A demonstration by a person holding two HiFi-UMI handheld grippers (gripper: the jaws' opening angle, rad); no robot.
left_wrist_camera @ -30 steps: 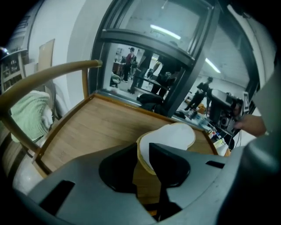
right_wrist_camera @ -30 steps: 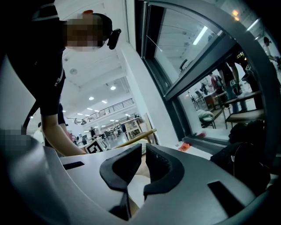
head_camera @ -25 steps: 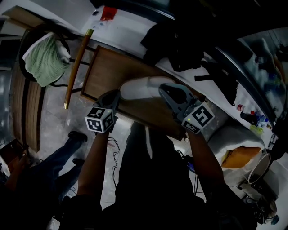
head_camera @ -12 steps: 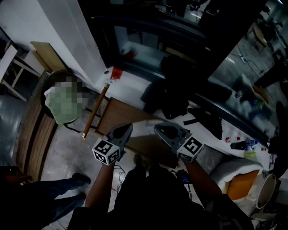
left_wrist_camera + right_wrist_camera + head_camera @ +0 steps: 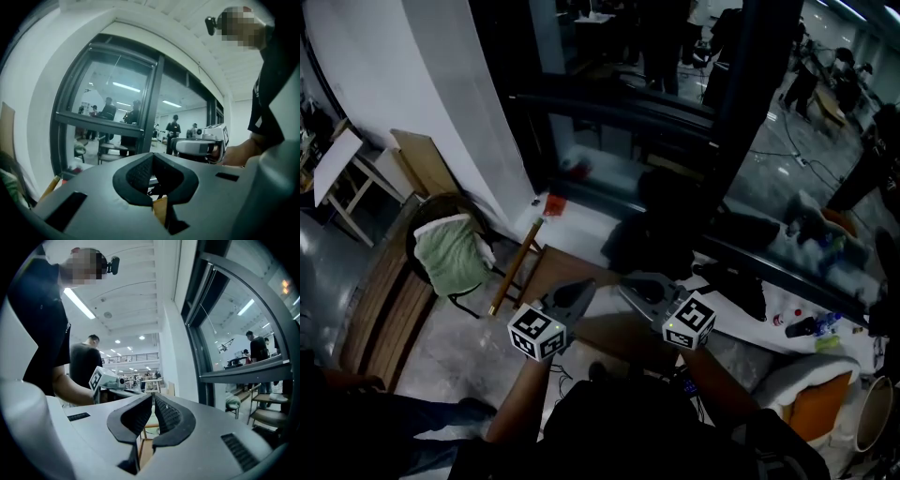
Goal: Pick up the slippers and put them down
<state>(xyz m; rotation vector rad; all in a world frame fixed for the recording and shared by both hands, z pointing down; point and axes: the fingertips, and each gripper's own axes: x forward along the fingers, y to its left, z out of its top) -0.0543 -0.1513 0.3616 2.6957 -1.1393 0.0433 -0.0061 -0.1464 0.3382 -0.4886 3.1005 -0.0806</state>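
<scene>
- Both the left gripper (image 5: 584,287) & the right gripper (image 5: 628,279) have come up off the brown wooden table top (image 5: 555,274) vs a sec ago. The head cam has tipped up too, so the dark-framed window (image 5: 741,131) now fills the top of the head view. The pale oblong thing that lay b/w the grippers back then isn't in sight now.
- Slippers: not visible in any view. Prob down on the table top, hidden behind the grippers & the person's body, but can't confirm.
- Left gripper: jaws shut tip to tip, nothing b/w them. Only window & hall show past the pads in the left gripper view.
- Right gripper: jaws likewise together, empty.
- Step in hand, as I read it: put-down done, hands clearing off. To do it well:
  - lift straight & clear so nothing drags the slippers
  - glance down to check both lie flat & paired, not hanging over the table edge
  - if a re-pick is due, open the jaws wide before coming down, not on contact
- Pose: both grippers side by side in front of the body, near each other but apart. They point approx level toward the window, rear ends toward the person, forearms bent up. Each gripper view catches the other gripper alongside, at about the same height.
- Off to the side: green cloth on a dark chair (image 5: 455,255), and a long wooden stick (image 5: 514,270) just beside the table.
</scene>
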